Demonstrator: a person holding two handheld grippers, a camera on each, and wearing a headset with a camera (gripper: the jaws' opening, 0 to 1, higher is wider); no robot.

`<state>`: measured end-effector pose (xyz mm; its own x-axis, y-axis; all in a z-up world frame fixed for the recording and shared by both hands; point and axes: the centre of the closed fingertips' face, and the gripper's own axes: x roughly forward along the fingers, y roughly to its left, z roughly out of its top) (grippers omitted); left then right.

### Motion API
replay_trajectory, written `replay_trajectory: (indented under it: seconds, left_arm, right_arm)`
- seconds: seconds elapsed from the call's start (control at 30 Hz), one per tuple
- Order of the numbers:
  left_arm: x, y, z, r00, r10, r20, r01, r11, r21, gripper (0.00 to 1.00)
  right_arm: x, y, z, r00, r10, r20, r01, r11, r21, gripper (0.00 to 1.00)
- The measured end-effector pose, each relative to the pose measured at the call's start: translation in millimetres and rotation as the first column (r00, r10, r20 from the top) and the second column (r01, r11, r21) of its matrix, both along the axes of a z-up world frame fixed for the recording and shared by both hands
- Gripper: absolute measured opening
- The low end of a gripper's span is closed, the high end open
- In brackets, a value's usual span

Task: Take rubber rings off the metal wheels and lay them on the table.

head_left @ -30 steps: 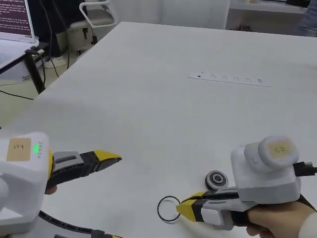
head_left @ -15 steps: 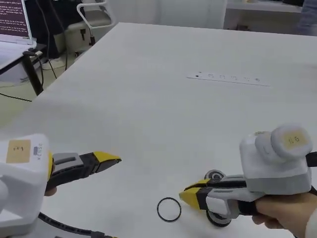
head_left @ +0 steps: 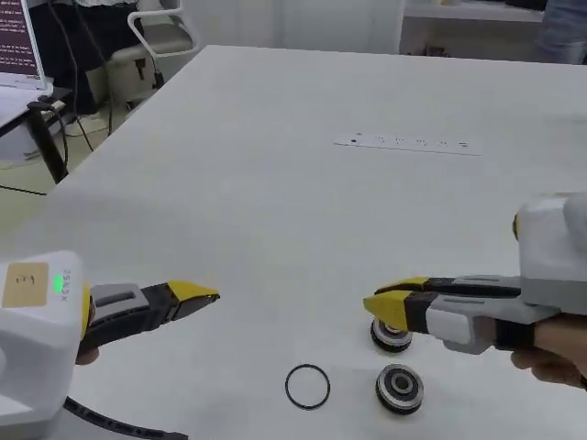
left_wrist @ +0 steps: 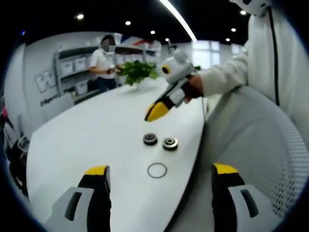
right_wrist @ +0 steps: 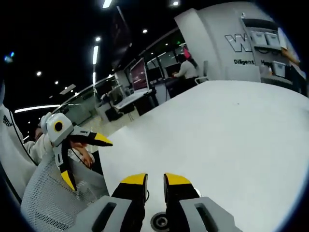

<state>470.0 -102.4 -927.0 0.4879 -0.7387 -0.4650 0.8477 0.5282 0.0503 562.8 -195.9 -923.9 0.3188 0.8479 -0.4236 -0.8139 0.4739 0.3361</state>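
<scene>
I see two wheels (head_left: pixel 392 335) on the white table (head_left: pixel 275 183), close to each other. One ring (head_left: pixel 307 386) lies flat on the table, just left of the nearer wheel and not touching it. I count two claws. My left claw (left_wrist: pixel 160 171) is wide open with nothing in it, and it points at the ring. My right claw (right_wrist: pixel 155 180) is up in the air over the far wheel. Its jaws are narrow, with a small gap and nothing between them.
</scene>
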Motion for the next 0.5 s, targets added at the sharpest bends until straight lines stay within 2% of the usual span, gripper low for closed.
replay_trajectory:
  seconds: [0.17,0.33,0.4,0.5]
  left_arm:
    - [-0.6,-1.2,4.1,1.0,-0.021,0.003,0.021,1.0,0.021,0.88]
    - [4.2,-12.4,22.0,0.998,-0.057,0.03,0.057,0.998,0.012,0.88]
    - [3.3,-18.0,27.4,0.996,-0.086,0.025,0.086,0.996,0.01,0.88]
    - [5.5,-27.4,39.4,0.99,-0.136,0.046,0.134,0.99,0.03,0.88]
  right_arm:
    - [4.6,-18.3,6.9,0.999,-0.033,0.025,0.033,0.999,0.0,0.12]
    - [4.1,-34.3,6.3,0.998,-0.051,0.032,0.051,0.999,-0.01,0.13]
    - [2.3,-40.9,3.9,0.998,-0.05,0.033,0.051,0.998,-0.024,0.13]
    - [-0.2,-45.4,0.5,0.999,-0.044,0.031,0.045,0.998,-0.034,0.13]
